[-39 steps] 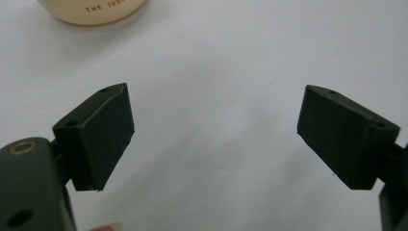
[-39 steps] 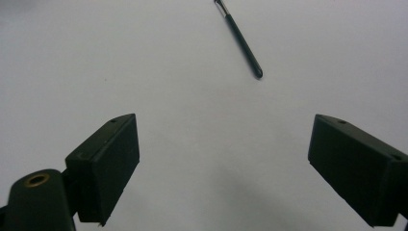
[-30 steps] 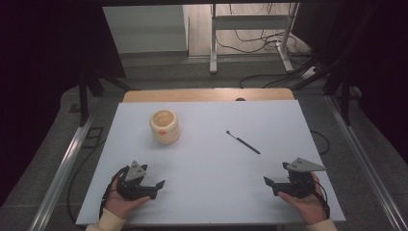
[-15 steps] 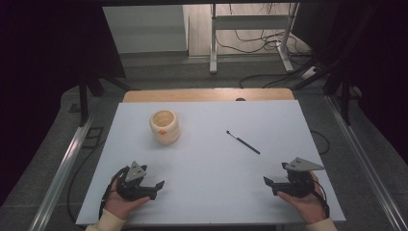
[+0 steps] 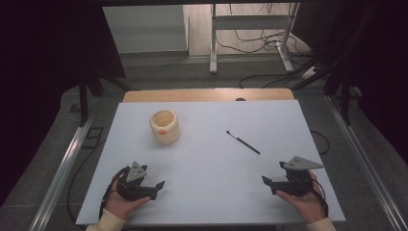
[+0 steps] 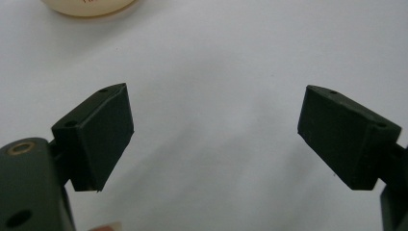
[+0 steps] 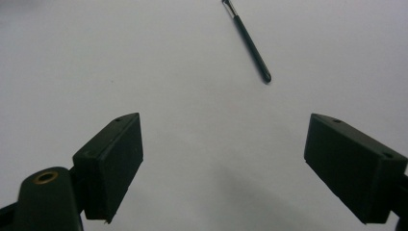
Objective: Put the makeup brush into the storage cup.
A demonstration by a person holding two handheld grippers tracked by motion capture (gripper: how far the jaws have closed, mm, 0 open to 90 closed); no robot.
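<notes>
A cream round cup with a small orange mark stands on the white table at the back left; its lower edge shows as the cup in the left gripper view. A thin black brush lies right of centre, and the brush lies ahead in the right gripper view. My left gripper rests open near the front left edge, jaws wide apart with nothing between them. My right gripper rests open at the front right, equally bare.
A wooden strip runs along the table's far edge. Metal rails flank the table on both sides. Beyond it are a metal stand and cables on the floor.
</notes>
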